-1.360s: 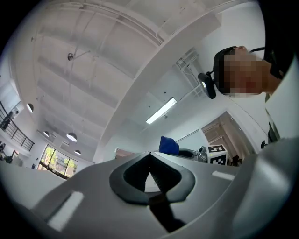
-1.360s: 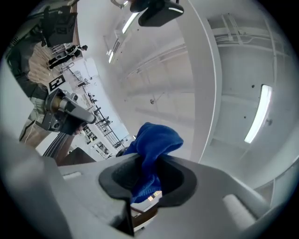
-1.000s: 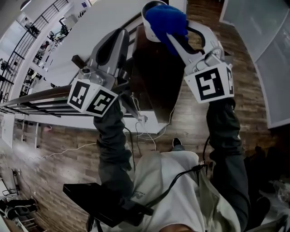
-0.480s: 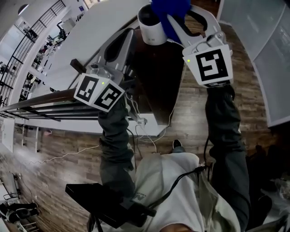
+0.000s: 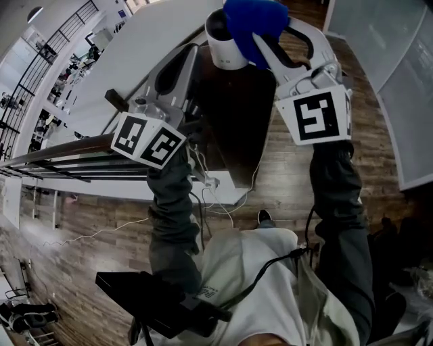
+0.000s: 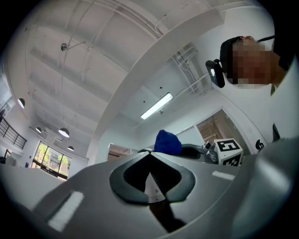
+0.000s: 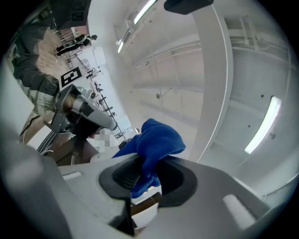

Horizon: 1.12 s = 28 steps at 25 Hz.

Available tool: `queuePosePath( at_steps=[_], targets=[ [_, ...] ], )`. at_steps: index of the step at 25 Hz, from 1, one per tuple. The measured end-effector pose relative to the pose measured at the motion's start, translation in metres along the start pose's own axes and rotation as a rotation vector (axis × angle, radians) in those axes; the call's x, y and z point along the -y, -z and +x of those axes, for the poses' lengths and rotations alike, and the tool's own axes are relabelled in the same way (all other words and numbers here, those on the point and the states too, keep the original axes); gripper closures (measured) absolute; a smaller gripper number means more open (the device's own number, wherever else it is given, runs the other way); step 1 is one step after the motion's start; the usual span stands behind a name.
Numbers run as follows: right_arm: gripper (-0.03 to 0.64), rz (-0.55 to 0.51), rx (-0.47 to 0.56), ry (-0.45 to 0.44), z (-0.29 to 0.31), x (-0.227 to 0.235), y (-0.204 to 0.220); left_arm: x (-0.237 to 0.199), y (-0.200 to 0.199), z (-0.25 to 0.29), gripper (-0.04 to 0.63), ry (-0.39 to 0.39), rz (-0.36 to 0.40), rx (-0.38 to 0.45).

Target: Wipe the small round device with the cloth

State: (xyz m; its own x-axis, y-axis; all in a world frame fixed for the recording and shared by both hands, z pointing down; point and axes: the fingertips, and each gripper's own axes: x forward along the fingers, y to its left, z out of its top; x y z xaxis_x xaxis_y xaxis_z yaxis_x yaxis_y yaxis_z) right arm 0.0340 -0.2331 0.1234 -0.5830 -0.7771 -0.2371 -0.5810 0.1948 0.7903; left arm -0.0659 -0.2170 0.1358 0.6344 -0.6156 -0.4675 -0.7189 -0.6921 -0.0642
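Atop white round device (image 5: 223, 48): pressing blue cloth (image 5: 254, 19) clamped in right gripper (image 7: 140, 161) jaws; holding left gripper (image 6: 149, 156) beside device with jaws together, empty.

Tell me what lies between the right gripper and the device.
The cloth, clamped in the right gripper, sits between it and the device; the head view shows this.

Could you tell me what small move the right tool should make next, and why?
Probably slide the right tool leftward, dragging the blue cloth over the round device: the cloth is clamped in its jaws at the device's right edge, the dark top mostly bare.
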Motion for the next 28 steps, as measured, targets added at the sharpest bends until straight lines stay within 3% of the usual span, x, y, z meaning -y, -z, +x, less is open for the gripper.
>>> queuePosePath(
  at_steps=[5, 9, 13, 22, 28],
  targets=[
    [0.518, -0.171, 0.008, 0.019, 0.007, -0.010, -0.027, 0.004, -0.003, -0.001, 0.594, 0.007, 0.010, -0.004],
    [0.518, -0.189, -0.023, -0.078, -0.004, -0.038, -0.014, 0.004, -0.006, 0.003, 0.594, 0.010, -0.002, 0.014],
    [0.518, -0.130, -0.026, -0.129, -0.013, -0.062, 0.001, 0.001, -0.002, -0.001, 0.592, -0.010, 0.004, 0.040],
    [0.520, 0.106, 0.167, 0.061, -0.047, -0.013, -0.033, 0.011, -0.019, -0.022, 0.594, 0.004, -0.015, 0.081],
    [0.522, 0.153, 0.147, 0.086, -0.040, 0.000, -0.023, 0.008, -0.026, -0.019, 0.592, 0.003, 0.004, 0.078]
  ],
)
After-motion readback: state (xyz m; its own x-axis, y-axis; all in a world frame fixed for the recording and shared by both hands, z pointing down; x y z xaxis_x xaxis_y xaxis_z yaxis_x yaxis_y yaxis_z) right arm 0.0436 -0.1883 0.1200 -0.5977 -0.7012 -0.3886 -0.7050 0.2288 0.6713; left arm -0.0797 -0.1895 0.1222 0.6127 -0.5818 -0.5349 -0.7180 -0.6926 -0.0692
